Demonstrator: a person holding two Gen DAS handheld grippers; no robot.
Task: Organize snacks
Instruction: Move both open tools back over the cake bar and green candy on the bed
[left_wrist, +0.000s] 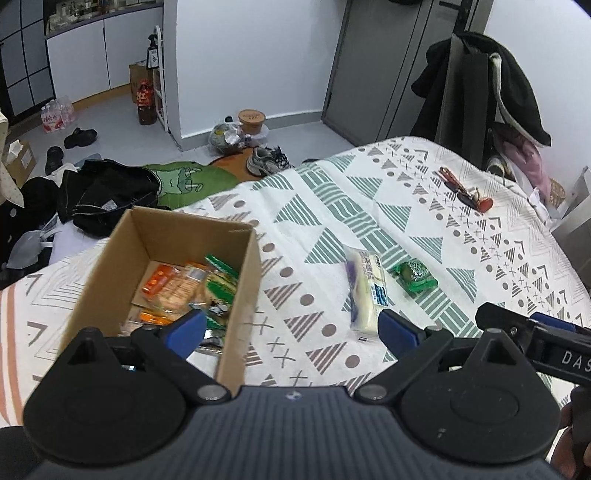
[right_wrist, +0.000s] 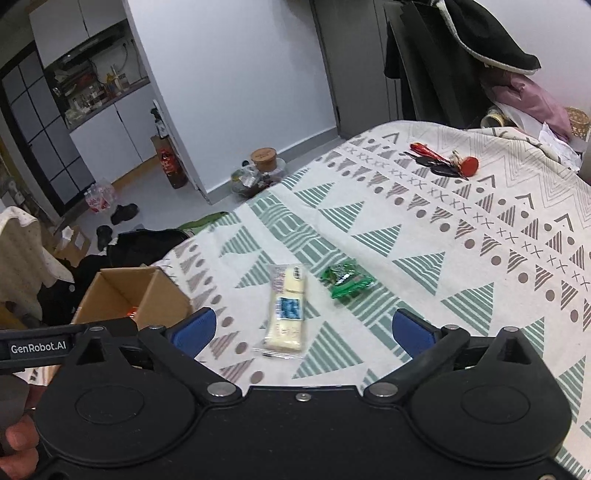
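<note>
Blue-padded right claw (right_wrist: 301, 330) hovers spread and empty, a pale snack packet (right_wrist: 287, 312) lying between its tips, green packet (right_wrist: 346, 282) just beyond. Left claw (left_wrist: 291, 328), equally spread, straddles the cardboard box (left_wrist: 236, 295) wall above the bed (left_wrist: 480, 258).

cardboard box (left_wrist: 236, 295): you see plain brown card, matt.
white snack packet (right_wrist: 286, 312): clear glossy plastic film.
green snack packet (right_wrist: 347, 282): shiny crinkled wrapper.
bedspread (right_wrist: 461, 258): printed woven cloth, matt, slightly creased.
left gripper (left_wrist: 291, 328): matt black plastic, blue pads.
</note>
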